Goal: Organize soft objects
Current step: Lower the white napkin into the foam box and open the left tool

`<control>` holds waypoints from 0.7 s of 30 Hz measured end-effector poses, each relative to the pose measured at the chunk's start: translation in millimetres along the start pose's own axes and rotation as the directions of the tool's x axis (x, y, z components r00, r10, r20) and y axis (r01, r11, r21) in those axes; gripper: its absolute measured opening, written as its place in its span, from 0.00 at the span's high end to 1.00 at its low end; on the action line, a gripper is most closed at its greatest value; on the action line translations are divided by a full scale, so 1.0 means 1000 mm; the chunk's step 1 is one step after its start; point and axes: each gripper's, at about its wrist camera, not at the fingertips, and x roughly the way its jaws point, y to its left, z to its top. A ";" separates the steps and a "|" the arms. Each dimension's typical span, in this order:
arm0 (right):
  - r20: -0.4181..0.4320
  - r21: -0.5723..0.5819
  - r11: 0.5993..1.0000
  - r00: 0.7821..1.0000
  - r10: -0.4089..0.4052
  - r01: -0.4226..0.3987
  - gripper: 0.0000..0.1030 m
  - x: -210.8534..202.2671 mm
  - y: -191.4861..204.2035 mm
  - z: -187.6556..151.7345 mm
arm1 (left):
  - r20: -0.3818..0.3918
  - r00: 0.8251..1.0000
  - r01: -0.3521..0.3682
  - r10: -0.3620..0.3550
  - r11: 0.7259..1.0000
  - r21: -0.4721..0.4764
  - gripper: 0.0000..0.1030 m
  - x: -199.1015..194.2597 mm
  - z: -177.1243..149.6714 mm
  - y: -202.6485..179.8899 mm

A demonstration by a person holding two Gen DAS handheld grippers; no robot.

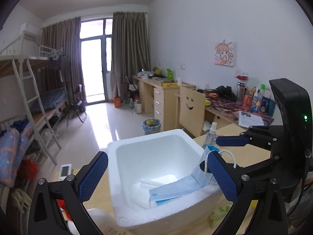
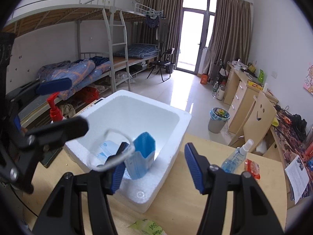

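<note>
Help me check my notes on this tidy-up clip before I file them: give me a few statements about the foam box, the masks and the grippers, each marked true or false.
1. The white foam box stands on a wooden table. True.
2. Blue face masks lie entirely outside the box. False: they drape over its rim, partly inside.
3. The right gripper has its fingers spread apart. True.
4. A clear spray bottle stands inside the box. False: it stands on the table beside it.
5. The left gripper is clamped shut on the box wall. False: its fingers stand wide, one on each side of the box.
</note>
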 end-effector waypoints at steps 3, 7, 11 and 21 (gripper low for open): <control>0.001 0.003 1.000 1.000 0.010 -0.010 0.39 -0.001 -0.001 0.000 | -0.025 0.999 0.048 -0.048 0.999 0.015 0.02 0.001 -0.001 -0.003; 0.008 -0.021 1.000 1.000 -0.009 0.010 0.39 -0.001 0.001 -0.001 | -0.050 0.988 0.147 -0.145 0.988 0.046 0.02 -0.004 0.003 -0.010; 0.012 -0.032 0.999 1.000 0.003 -0.003 0.39 -0.003 0.002 -0.003 | -0.093 0.975 0.206 -0.200 0.976 0.065 0.02 0.005 0.008 -0.015; 0.016 -0.057 0.998 1.000 0.005 -0.004 0.39 -0.002 0.003 -0.003 | -0.161 0.965 0.216 -0.205 0.974 0.060 0.23 0.020 0.010 -0.024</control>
